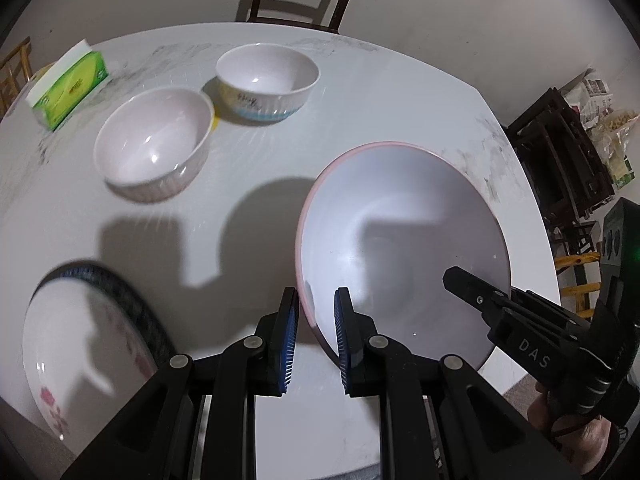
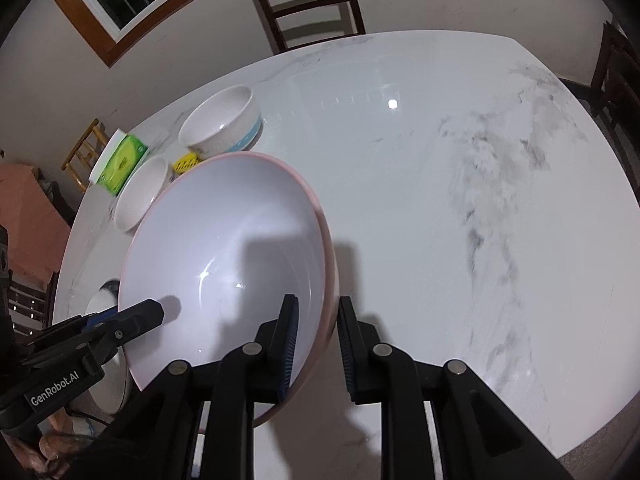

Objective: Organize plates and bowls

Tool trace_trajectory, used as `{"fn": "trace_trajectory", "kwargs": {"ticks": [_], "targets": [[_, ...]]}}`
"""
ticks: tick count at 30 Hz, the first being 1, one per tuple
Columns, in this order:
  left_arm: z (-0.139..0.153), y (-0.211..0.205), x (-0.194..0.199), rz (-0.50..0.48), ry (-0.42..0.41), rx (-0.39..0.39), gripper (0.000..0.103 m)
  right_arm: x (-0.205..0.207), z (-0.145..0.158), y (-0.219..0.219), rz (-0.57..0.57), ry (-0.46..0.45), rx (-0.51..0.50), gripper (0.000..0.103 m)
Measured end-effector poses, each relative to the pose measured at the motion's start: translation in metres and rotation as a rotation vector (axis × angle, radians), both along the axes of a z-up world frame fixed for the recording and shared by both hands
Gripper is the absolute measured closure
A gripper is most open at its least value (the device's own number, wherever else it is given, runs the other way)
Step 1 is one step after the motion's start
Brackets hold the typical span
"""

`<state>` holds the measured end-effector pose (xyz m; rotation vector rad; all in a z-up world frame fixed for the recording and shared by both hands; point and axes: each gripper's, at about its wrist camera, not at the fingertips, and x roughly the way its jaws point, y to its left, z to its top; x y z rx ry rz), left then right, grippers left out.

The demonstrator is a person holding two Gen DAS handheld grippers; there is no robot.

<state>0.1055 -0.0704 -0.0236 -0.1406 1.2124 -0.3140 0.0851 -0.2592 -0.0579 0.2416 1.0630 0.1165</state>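
Carrying big pink-rimmed bowl [image 1: 404, 240] above table [image 1: 248, 208], my left gripper [image 1: 316, 340] and right gripper [image 2: 316, 344] each narrow, pinching opposite rim edges. Risks: glossy rim slipping from thin pinch; uneven hands tilting it; clipping flowered plate [image 1: 80, 356] or small bowls [image 1: 156, 140] beyond.

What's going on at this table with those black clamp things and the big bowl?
A person is tidying dishes using a hand-held gripper in each hand. The left hand-held gripper and right hand-held gripper each pinch opposite sides of the rim of a large pink-edged white bowl, carrying it above the white marble table. Two smaller white ribbed bowls, a flowered plate and a green tissue box sit on the table.
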Motion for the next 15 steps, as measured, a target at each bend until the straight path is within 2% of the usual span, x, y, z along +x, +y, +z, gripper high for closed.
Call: {"fn": "trace_trajectory", "kwargs": {"ticks": [15], "targets": [[-0.015, 0.026, -0.049, 0.029, 0.017, -0.001, 0.089, -0.04, -0.018, 0.022, 0.022, 0.034, -0.004, 0.082]]}}
